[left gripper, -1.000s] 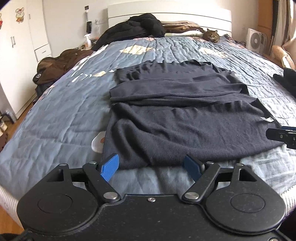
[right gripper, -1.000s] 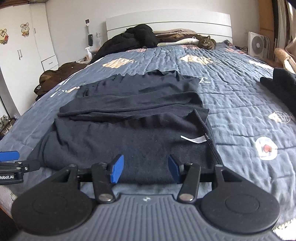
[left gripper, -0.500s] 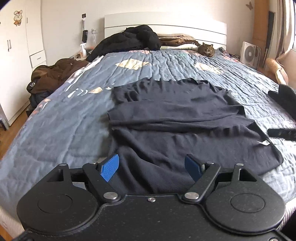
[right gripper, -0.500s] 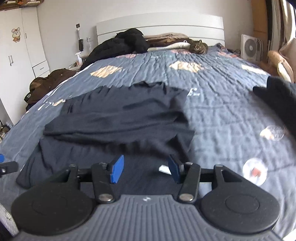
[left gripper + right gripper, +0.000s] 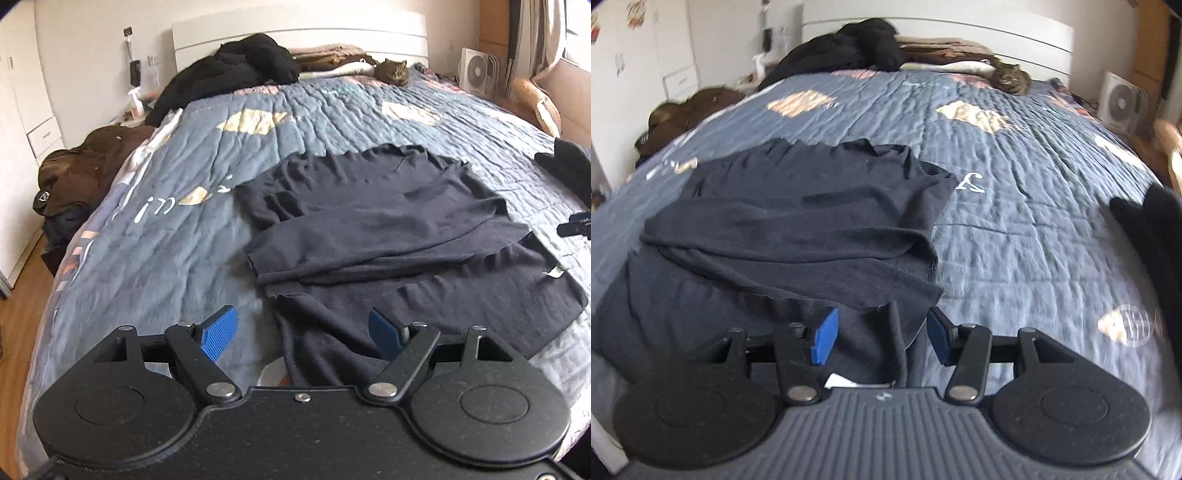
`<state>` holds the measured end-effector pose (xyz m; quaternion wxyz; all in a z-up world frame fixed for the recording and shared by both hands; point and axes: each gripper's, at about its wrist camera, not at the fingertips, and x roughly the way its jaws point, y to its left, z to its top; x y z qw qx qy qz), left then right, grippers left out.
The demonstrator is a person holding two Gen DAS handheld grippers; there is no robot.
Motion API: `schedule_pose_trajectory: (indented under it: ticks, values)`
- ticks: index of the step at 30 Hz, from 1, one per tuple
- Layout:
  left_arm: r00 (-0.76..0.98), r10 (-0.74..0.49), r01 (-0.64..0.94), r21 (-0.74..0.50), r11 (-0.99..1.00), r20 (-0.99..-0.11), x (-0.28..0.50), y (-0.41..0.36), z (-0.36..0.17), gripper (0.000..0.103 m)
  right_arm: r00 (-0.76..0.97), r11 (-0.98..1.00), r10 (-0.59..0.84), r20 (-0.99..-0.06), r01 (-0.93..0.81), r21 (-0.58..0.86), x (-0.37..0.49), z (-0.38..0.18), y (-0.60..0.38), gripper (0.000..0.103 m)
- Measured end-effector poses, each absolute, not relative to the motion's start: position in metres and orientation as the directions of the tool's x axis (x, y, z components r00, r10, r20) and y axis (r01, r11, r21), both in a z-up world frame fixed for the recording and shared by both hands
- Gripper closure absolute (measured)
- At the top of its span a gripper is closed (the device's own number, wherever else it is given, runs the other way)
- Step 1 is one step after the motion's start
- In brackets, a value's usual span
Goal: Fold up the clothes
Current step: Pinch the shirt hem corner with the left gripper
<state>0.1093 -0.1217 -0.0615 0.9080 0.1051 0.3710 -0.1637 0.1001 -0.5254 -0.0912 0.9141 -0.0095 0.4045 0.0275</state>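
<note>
A dark navy garment (image 5: pixel 388 236) lies partly folded on the blue quilt, its sleeves laid across the body. It also shows in the right wrist view (image 5: pixel 798 229). My left gripper (image 5: pixel 303 332) is open, its blue pads either side of the garment's near left hem corner. My right gripper (image 5: pixel 882 336) is open over the near right hem corner, where the cloth stands up in a small ridge between the pads. A white label (image 5: pixel 553 272) shows at the garment's right edge. The right gripper's tip (image 5: pixel 576 225) shows at the far right of the left wrist view.
A cat (image 5: pixel 393 72) lies by the headboard beside a pile of black clothes (image 5: pixel 236 74) and folded brown items. Another black garment (image 5: pixel 1156 229) lies at the bed's right side. A brown coat (image 5: pixel 77 173) is heaped left of the bed. A fan (image 5: pixel 476 74) stands far right.
Both grippers moved forward and down over the garment's near hem, one at each corner. Both stayed open. The right view is blurred from motion.
</note>
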Motion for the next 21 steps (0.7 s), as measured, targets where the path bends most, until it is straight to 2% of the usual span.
schedule_pose_trajectory:
  ticks: [5,11,14,18,21]
  values:
    - [0.618,-0.252,0.398,0.02,0.917,-0.745,0.131,-0.113,-0.082,0.026,0.626,0.993,0.088,-0.775,-0.12,0.016,0.12,-0.1,-0.525,0.051]
    - [0.582,-0.268,0.417,-0.001,0.909,-0.767,0.152,-0.106,-0.106,0.027,0.669,0.992,0.121,-0.734,-0.102,0.07,0.125,-0.115,-0.524,0.051]
    - [0.563,-0.285,0.406,-0.041,0.913,-0.775,0.163,-0.1,-0.115,0.033,0.685,0.991,0.135,-0.716,-0.102,0.089,0.129,-0.125,-0.522,0.051]
    - [0.537,-0.283,0.404,-0.052,0.913,-0.794,0.174,-0.099,-0.126,0.058,0.69,0.99,0.127,-0.712,-0.134,0.047,0.127,-0.127,-0.518,0.051]
    - [0.528,-0.287,0.412,-0.054,0.909,-0.799,0.179,-0.102,-0.132,0.058,0.718,0.986,0.151,-0.679,-0.16,0.05,0.124,-0.123,-0.517,0.051]
